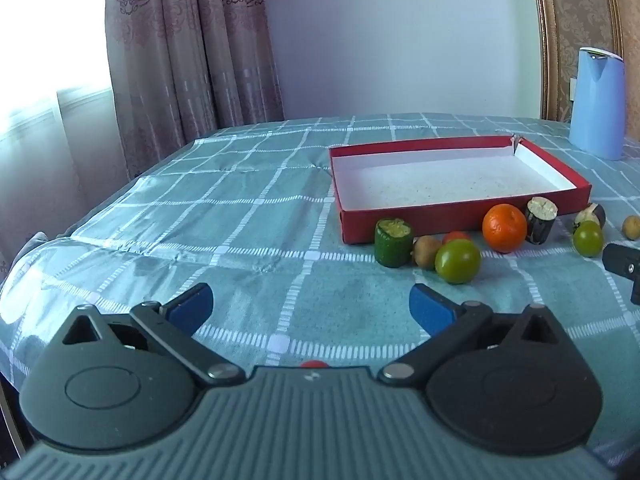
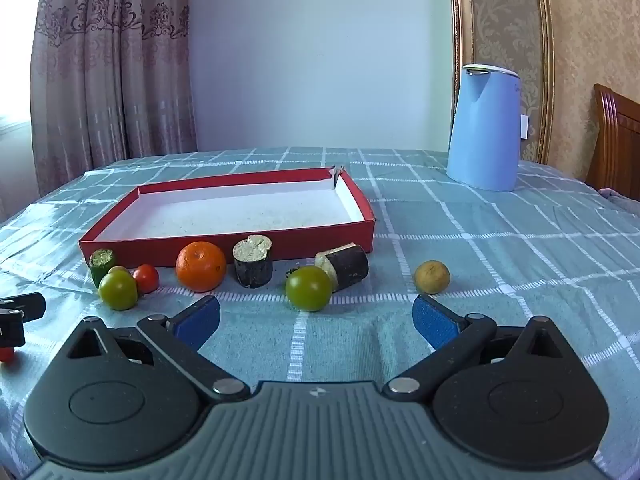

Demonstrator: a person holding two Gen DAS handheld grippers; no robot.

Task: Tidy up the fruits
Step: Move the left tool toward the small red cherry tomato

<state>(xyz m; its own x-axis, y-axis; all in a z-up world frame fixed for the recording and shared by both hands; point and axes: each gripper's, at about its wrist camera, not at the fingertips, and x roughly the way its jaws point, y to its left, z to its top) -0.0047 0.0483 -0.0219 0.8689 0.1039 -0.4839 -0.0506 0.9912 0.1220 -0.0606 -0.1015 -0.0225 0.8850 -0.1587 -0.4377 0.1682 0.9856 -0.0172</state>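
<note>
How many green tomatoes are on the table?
2. One green tomato sits left, beside the red tomato; the other green tomato sits centre, before the lying eggplant piece. None seems hidden.

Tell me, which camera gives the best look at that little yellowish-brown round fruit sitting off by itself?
The right wrist view: the small brownish fruit sits whole and unobstructed, apart from the others, just beyond the right gripper. In the left wrist view it is tiny at the right edge and partly cut off.
</note>
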